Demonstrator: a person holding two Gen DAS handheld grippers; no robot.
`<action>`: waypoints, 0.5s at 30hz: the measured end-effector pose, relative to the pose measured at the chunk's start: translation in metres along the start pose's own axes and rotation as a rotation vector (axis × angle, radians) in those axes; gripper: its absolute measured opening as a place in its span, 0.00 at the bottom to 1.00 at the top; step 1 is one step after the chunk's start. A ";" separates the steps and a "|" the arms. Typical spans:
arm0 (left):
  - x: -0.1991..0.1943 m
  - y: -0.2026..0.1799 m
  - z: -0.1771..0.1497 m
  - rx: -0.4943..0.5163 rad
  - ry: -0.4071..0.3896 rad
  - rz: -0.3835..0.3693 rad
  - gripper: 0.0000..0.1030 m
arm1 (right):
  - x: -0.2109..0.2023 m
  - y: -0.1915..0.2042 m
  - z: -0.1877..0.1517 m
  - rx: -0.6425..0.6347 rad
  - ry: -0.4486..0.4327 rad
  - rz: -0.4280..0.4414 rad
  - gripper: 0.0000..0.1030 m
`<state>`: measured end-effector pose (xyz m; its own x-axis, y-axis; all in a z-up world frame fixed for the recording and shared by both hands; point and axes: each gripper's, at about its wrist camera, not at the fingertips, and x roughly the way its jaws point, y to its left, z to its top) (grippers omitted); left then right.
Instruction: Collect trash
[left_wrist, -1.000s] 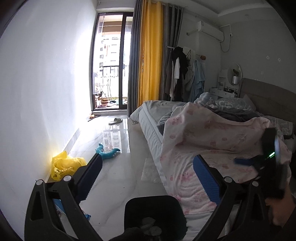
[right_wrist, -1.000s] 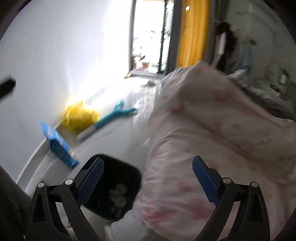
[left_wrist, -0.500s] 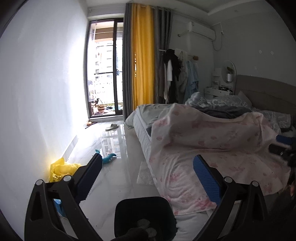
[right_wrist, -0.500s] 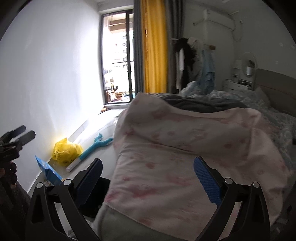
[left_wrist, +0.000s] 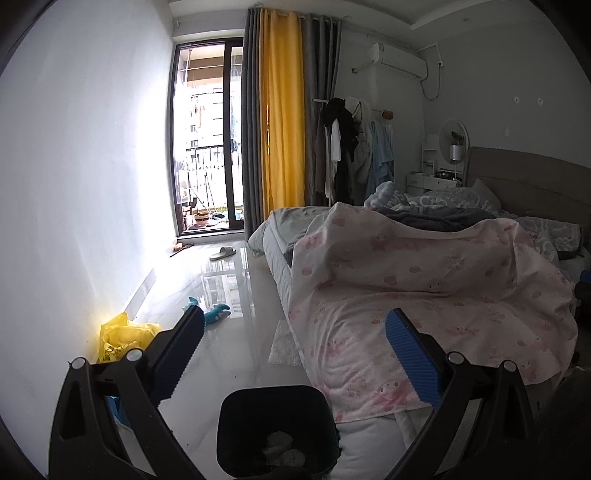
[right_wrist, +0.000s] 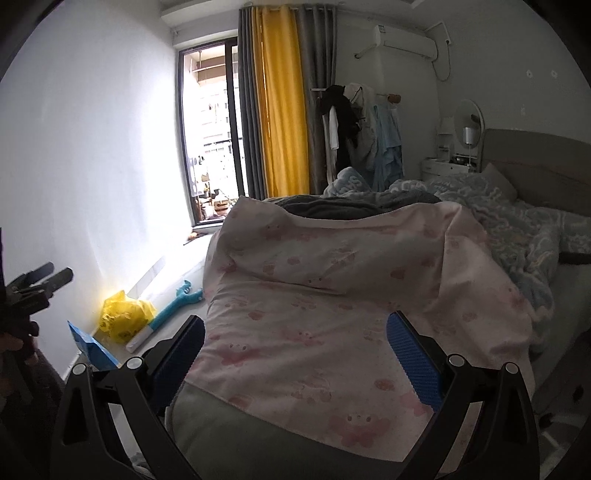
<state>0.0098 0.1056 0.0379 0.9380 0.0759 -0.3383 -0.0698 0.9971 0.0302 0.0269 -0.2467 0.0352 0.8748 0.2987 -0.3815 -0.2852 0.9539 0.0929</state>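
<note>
A black trash bin with crumpled paper inside stands on the floor at the foot of the bed, just below my left gripper, which is open and empty. A yellow plastic bag lies by the left wall; it also shows in the right wrist view. A blue packet leans on the wall beside it. A white plastic sheet lies on the floor by the bed. My right gripper is open and empty, raised over the pink blanket.
A teal toy and a slipper lie on the glossy floor toward the balcony door. The bed fills the right side. The left gripper's fingers show at the left edge of the right wrist view.
Both grippers have risen and pulled back. The right wrist view swung from the bin and floor up to the bed. The bin now sits lower in the left wrist view.
</note>
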 end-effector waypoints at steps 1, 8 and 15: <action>0.001 -0.001 -0.001 0.001 0.003 0.000 0.97 | -0.002 0.000 -0.001 -0.001 -0.008 0.001 0.97; 0.006 -0.010 -0.007 0.026 0.021 -0.011 0.97 | -0.003 0.001 -0.003 -0.001 -0.020 0.035 0.97; 0.006 -0.013 -0.009 0.026 0.022 -0.012 0.97 | 0.000 0.002 -0.004 -0.008 -0.021 0.043 0.97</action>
<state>0.0130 0.0934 0.0274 0.9311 0.0646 -0.3589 -0.0500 0.9975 0.0500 0.0249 -0.2444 0.0315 0.8696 0.3401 -0.3579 -0.3259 0.9400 0.1014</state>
